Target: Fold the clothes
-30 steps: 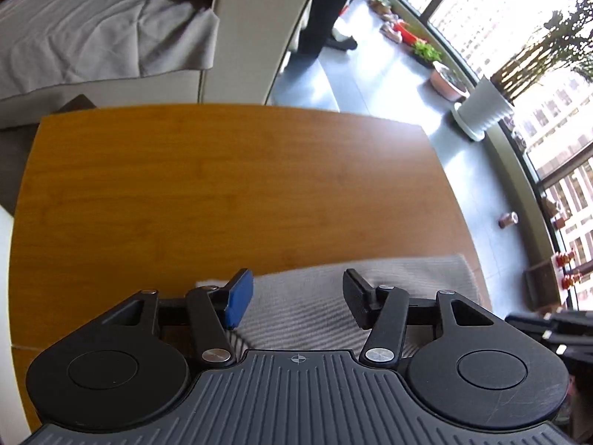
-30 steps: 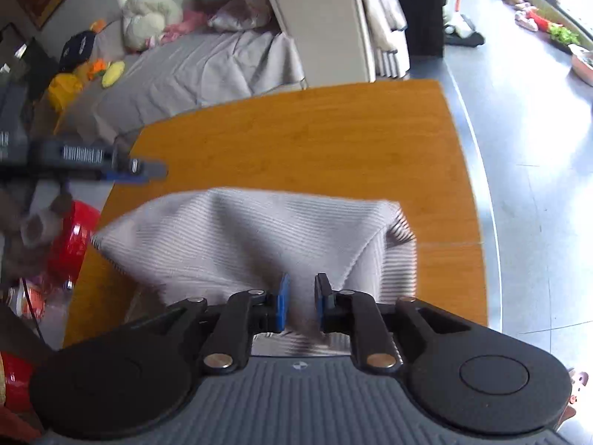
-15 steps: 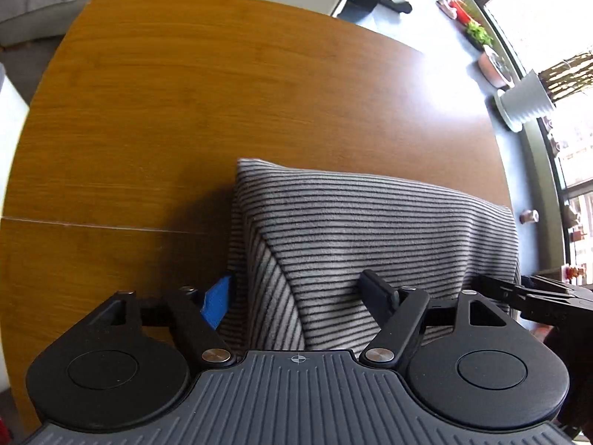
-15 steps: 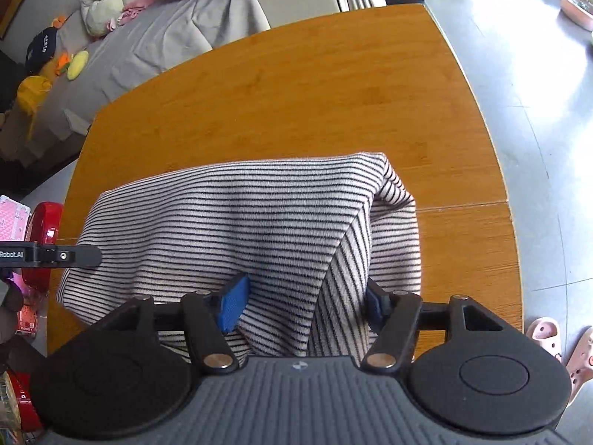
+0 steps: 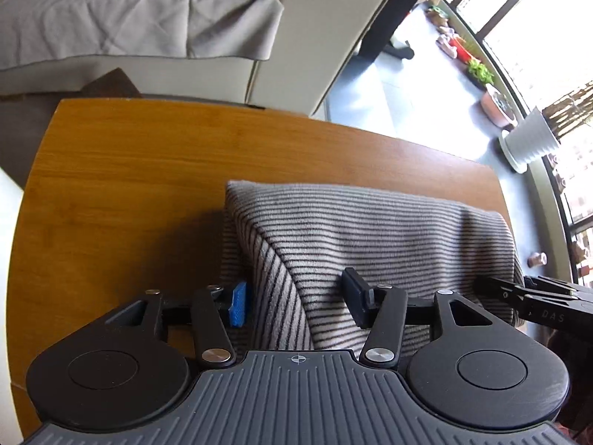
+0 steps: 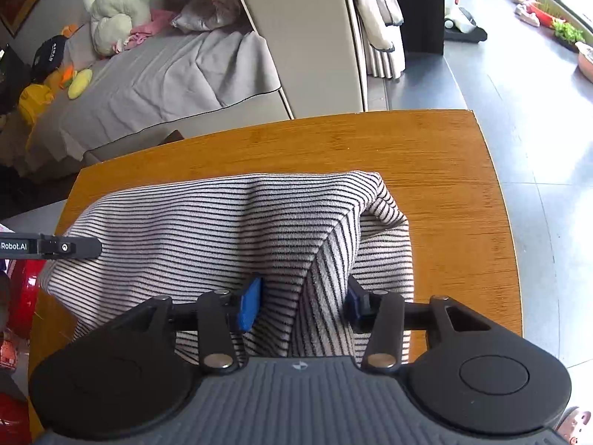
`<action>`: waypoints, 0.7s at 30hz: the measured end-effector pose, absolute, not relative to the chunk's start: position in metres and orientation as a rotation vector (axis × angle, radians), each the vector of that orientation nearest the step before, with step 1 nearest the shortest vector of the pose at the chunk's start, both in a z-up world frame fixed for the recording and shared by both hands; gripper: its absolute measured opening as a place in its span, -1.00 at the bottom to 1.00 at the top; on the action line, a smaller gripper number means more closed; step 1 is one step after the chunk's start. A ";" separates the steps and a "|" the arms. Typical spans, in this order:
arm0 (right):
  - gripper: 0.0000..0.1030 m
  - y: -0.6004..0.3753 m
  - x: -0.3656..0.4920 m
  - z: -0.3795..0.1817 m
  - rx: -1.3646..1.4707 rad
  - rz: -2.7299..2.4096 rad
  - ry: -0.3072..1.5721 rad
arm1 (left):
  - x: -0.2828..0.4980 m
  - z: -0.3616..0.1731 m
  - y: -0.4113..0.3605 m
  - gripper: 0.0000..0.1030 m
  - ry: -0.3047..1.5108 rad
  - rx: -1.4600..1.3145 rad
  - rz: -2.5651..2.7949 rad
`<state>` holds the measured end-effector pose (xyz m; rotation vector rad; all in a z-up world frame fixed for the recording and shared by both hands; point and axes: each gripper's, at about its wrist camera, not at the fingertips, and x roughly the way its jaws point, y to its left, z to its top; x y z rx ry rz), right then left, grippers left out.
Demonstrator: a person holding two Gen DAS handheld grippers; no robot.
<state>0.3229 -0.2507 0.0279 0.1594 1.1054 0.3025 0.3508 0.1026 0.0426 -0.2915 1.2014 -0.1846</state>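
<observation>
Striped garment [image 5: 370,233] sits folded on the wooden table [image 5: 129,170], right in front of both hand-held grippers, closer to the near edge than the far one.

Left gripper [image 5: 296,302] has its jaws spread wide and isn't gripping anything. The blue-padded finger [image 5: 237,304] sits just off the garment's left edge, and the dark one [image 5: 354,296] is over the top layer, so the folded left corner lies between them. Can't really tell if the pads touch the cloth or just hover over it.

Right gripper [image 6: 302,304] is much the same: wide open, holding nothing, with the fabric's diagonal fold running up between its fingers. Its blue pad [image 6: 250,306] is against the top layer and the other finger [image 6: 355,306] is by the lower layer on the right side.

In the right wrist view the garment [image 6: 222,230] spreads leftward to the table's [image 6: 426,148] left edge, and the left gripper's tip [image 6: 55,247] pokes in over that end. The right gripper's tip [image 5: 533,296] likewise shows at the garment's right end in the left wrist view.

Beyond the table there's a grey-covered sofa [image 6: 166,85] with a white plush toy [image 6: 118,7] on it, and a white plant pot [image 5: 530,141] over by the windows.
</observation>
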 end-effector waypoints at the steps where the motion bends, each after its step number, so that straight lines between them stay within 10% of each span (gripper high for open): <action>1: 0.12 -0.247 0.321 0.025 0.149 0.307 1.107 | 0.346 0.038 0.099 0.25 1.213 -0.293 -0.196; 4: 0.11 -0.240 0.315 0.015 0.085 0.305 1.107 | 0.334 0.026 0.089 0.22 1.246 -0.258 -0.207; 8: -0.50 -0.234 0.310 0.034 0.074 0.337 1.060 | 0.319 0.040 0.083 -0.46 1.182 -0.203 -0.196; 21: -0.50 -0.263 0.245 0.029 0.097 0.385 1.147 | 0.240 0.062 0.094 -0.55 1.231 -0.294 -0.188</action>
